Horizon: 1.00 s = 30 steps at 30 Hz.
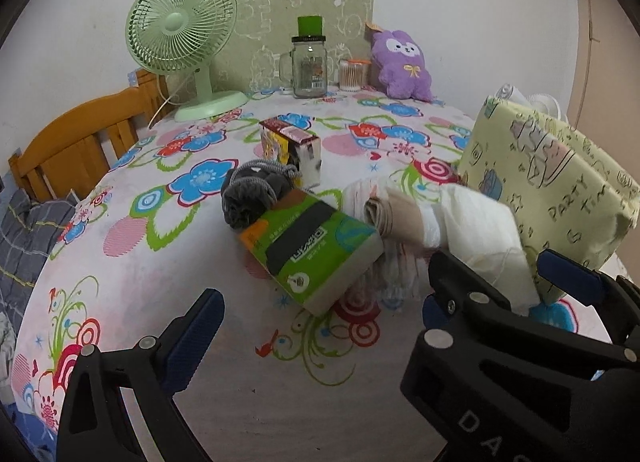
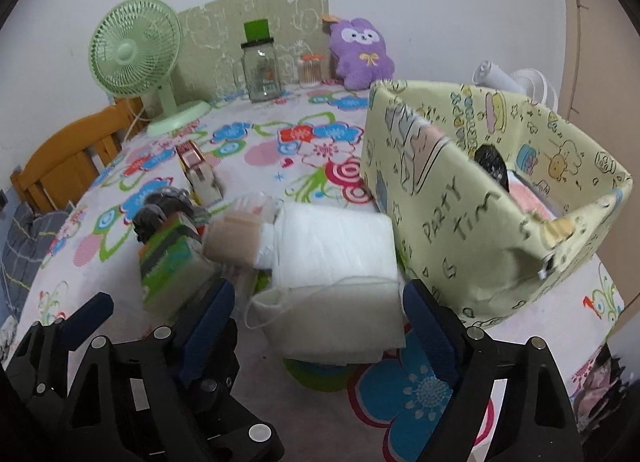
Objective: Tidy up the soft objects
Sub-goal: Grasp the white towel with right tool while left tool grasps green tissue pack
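Note:
A folded white cloth (image 2: 336, 282) lies on the flowered table beside a yellow fabric storage box (image 2: 480, 197). My right gripper (image 2: 318, 322) is open, its fingers on either side of the cloth's near end. In the left wrist view the white cloth (image 1: 484, 229) runs up to the box (image 1: 560, 181). A beige rolled cloth (image 1: 394, 217) lies against it. A green tissue pack (image 1: 316, 250) and a grey knit bundle (image 1: 252, 193) lie left of it. My left gripper (image 1: 324, 322) is open and empty in front of the tissue pack. A purple plush (image 1: 402, 61) sits at the back.
A green desk fan (image 1: 184, 37), a glass jar with a green lid (image 1: 310, 61) and a small cotton-swab jar (image 1: 354, 73) stand along the back wall. A small printed carton (image 1: 292, 145) sits mid-table. A wooden chair (image 1: 80, 141) stands left. The box holds dark and pink items (image 2: 516, 185).

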Each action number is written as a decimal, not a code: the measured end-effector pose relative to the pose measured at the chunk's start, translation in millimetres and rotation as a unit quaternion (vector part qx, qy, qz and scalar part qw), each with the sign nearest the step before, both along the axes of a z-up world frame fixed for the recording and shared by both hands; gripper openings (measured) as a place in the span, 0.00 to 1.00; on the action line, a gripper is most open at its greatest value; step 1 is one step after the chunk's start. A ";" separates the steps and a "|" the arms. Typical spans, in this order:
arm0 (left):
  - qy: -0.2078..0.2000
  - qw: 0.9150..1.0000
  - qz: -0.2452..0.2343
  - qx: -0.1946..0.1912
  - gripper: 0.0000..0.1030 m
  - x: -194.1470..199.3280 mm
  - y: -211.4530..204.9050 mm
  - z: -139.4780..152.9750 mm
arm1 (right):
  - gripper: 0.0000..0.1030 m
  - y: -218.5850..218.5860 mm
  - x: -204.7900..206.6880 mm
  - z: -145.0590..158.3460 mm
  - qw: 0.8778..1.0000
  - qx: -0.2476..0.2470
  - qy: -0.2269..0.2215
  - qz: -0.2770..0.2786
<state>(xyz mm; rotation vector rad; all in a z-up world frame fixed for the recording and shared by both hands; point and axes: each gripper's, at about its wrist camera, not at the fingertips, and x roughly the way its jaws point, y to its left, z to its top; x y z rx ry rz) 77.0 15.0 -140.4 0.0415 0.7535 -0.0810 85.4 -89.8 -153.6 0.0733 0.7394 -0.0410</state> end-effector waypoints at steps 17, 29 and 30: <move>0.002 1.000 0.006 0.008 0.97 1.7 2.9 -1.4 | 0.25 2.9 3.2 -3.8 1.000 -0.002 0.008 0.014; -0.010 1.000 0.029 -0.002 0.97 15.5 9.2 8.0 | 0.24 7.2 7.4 17.1 0.999 0.008 -0.026 0.019; -0.010 1.000 0.029 -0.004 0.97 17.0 9.7 8.0 | 0.24 7.8 8.1 17.4 0.999 0.008 -0.027 0.020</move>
